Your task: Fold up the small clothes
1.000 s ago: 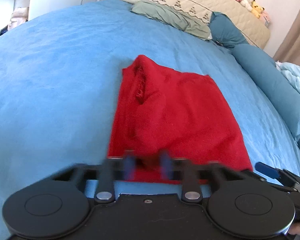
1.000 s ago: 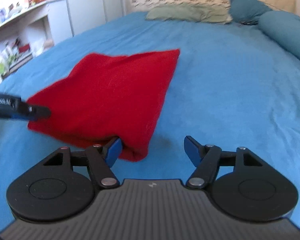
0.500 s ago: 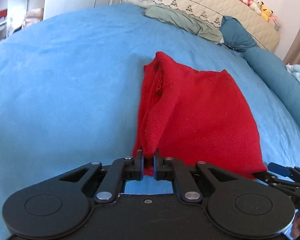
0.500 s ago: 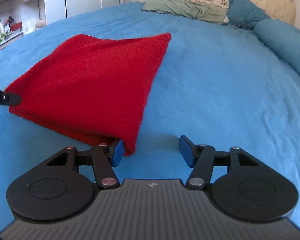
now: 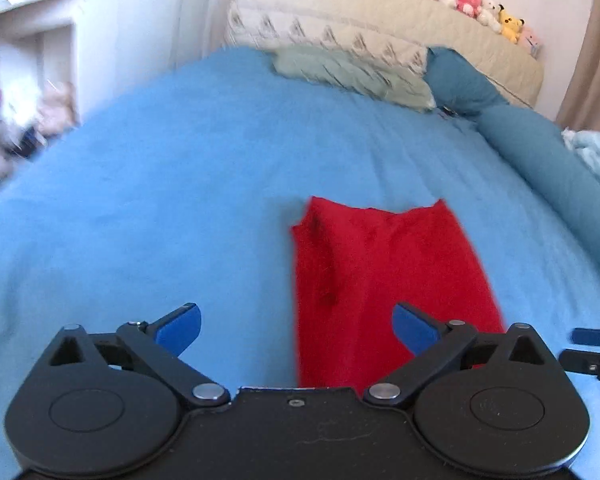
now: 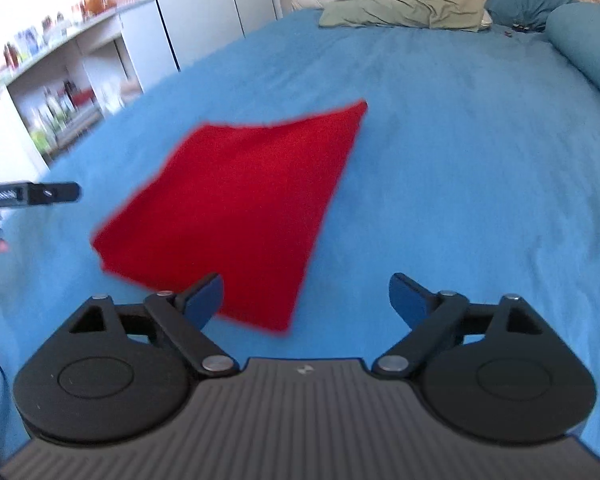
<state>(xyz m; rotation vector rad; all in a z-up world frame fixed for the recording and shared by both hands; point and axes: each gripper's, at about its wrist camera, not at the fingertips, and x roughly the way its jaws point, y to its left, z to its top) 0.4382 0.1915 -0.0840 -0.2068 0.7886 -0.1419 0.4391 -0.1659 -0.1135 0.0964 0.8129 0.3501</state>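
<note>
A: Quick check. Where's the small red fleecy folded garment (image 5: 384, 280)?

B: It lies flat on the bright blue plush bedspread (image 5: 160, 208), folded to a rough rectangle, nothing gripping it. In your left wrist view it sits ahead and right of centre, its near end hidden behind the gripper body. There's a raised crease down its left side.

A: And your left gripper (image 5: 296, 326)?

B: Fingers spread wide, blue pads (image 5: 180, 326) clear of each other. The right pad overlaps the red cloth in view; I can't tell if it touches.

A: Your right gripper (image 6: 306, 296)?

B: Also wide apart, holding nothing. Its left blue pad (image 6: 204, 298) sits just over the garment's near edge; the right one is over bare bedspread. The garment's near corner points between the fingers.

A: Anything else?

B: A sage green pillow (image 6: 404, 14) and a teal bolster cushion (image 6: 584, 44) at the head of the bed, well apart from the garment. White shelving (image 6: 72, 92) on the left. The left view is blurred.
</note>
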